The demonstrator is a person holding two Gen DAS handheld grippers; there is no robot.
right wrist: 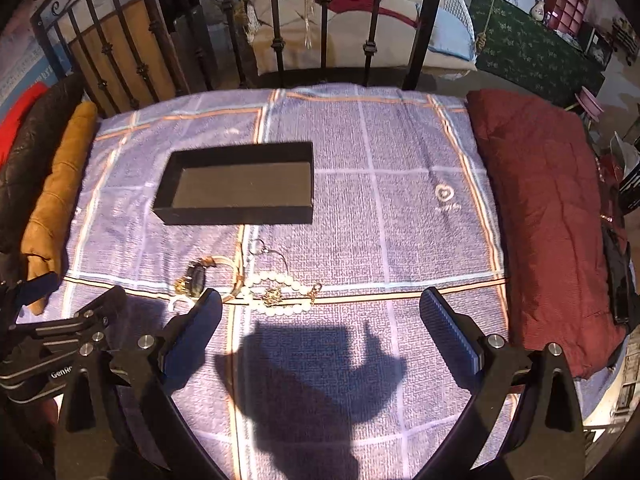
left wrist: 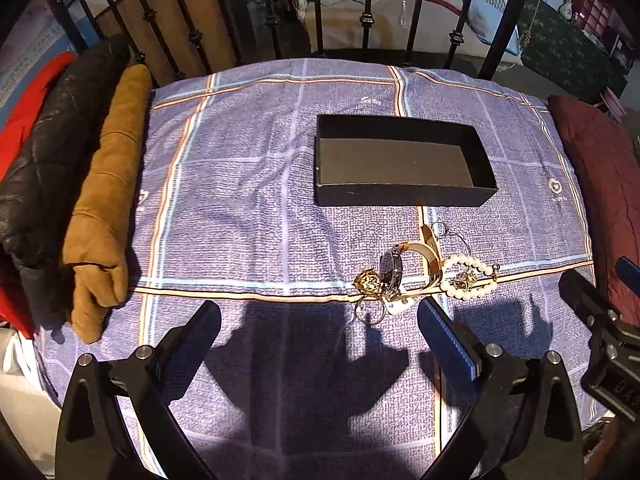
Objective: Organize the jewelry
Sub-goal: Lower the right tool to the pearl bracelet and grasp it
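While both grippers, left (left wrist: pixel 320 328) and right (right wrist: pixel 320 316), are hovering spread wide and empty, the jewelry (left wrist: pixel 424 276) is awaiting a first pick for the box (left wrist: pixel 404 160).

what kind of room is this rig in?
Likely a bedroom: the work surface looks like a bed with a plaid blanket, a black iron bedstead behind it, and folded jackets alongside. A black box sits on it.

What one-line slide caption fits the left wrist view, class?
Open left gripper hovers before a jewelry pile, pearl bracelet and watch, near an empty black box on a plaid blanket.
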